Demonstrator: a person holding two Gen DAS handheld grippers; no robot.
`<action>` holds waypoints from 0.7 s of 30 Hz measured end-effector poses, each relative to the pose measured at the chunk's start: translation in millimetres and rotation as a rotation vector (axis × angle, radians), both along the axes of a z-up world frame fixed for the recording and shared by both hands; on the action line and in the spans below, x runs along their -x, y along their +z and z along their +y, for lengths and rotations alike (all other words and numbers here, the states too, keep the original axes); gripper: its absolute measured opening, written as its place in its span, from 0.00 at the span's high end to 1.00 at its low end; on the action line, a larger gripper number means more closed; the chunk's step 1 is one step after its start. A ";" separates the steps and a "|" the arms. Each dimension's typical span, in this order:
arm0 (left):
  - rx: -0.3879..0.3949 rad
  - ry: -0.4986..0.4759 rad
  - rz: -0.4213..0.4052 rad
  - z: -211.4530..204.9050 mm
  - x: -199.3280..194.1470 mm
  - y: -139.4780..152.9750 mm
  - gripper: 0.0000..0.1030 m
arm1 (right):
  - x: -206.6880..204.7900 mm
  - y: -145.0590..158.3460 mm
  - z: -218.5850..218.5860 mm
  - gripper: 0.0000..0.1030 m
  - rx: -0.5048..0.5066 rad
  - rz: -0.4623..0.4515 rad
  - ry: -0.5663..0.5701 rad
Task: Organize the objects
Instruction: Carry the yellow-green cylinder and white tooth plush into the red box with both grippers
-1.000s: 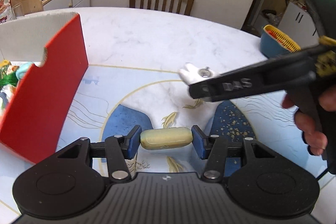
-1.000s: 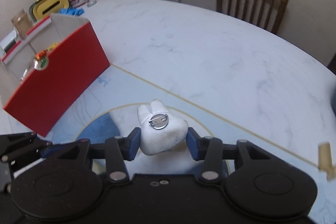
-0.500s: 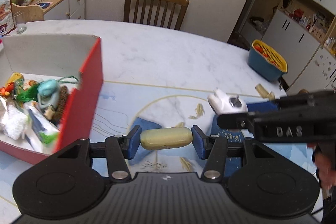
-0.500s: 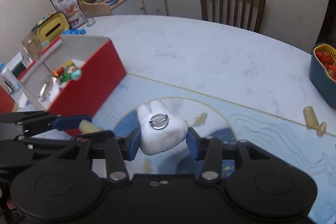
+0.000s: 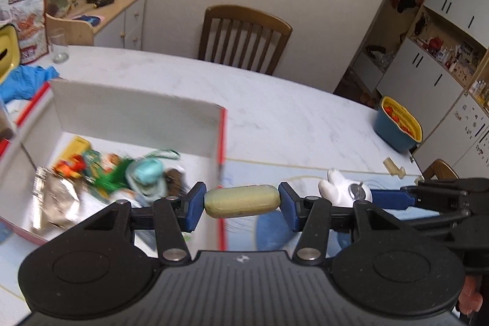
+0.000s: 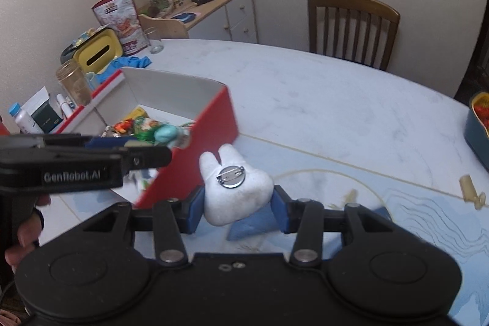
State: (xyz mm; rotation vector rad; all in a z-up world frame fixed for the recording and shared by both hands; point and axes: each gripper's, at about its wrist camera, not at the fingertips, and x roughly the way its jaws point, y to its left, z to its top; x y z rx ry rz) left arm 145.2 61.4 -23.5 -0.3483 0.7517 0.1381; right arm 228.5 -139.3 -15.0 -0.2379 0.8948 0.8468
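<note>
My left gripper (image 5: pixel 241 202) is shut on a yellowish oblong piece (image 5: pixel 242 201), held crosswise above the near right edge of the red box (image 5: pixel 222 142). The box is open-topped with white inner walls and holds several small toys (image 5: pixel 143 173). My right gripper (image 6: pixel 237 200) is shut on a white bunny-shaped brooch (image 6: pixel 235 194), pin side up, just right of the box's red wall (image 6: pixel 198 152). In the left wrist view that brooch (image 5: pixel 339 188) shows at the right gripper's blue fingers (image 5: pixel 388 199). The left gripper's arm (image 6: pixel 76 167) crosses over the box in the right wrist view.
A small beige piece (image 6: pixel 469 188) lies on the blue-patterned mat (image 6: pixel 428 219) at right. A blue basket with a yellow liner (image 5: pixel 398 124) sits at the table's right edge. Jars, a glass (image 6: pixel 154 40) and a blue cloth (image 5: pixel 24 81) stand behind the box. A wooden chair (image 5: pixel 241 38) stands beyond the table.
Both grippers rose and moved left toward the red box, each keeping its object. The box's inside has come into full view under the left gripper.
</note>
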 end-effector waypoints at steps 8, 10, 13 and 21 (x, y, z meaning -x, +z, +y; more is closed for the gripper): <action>-0.050 0.018 -0.013 54.1 15.7 13.6 0.50 | 32.9 13.5 54.3 0.57 0.012 -0.033 0.056; -0.064 0.030 -0.016 67.2 19.8 15.0 0.50 | 41.0 15.2 66.5 0.57 0.013 -0.044 0.071; -0.069 0.043 -0.014 84.6 24.4 15.6 0.50 | 50.0 16.0 83.0 0.57 0.014 -0.058 0.089; -0.070 0.104 0.004 130.0 27.2 12.3 0.50 | 57.9 5.5 114.3 0.57 0.032 -0.075 0.094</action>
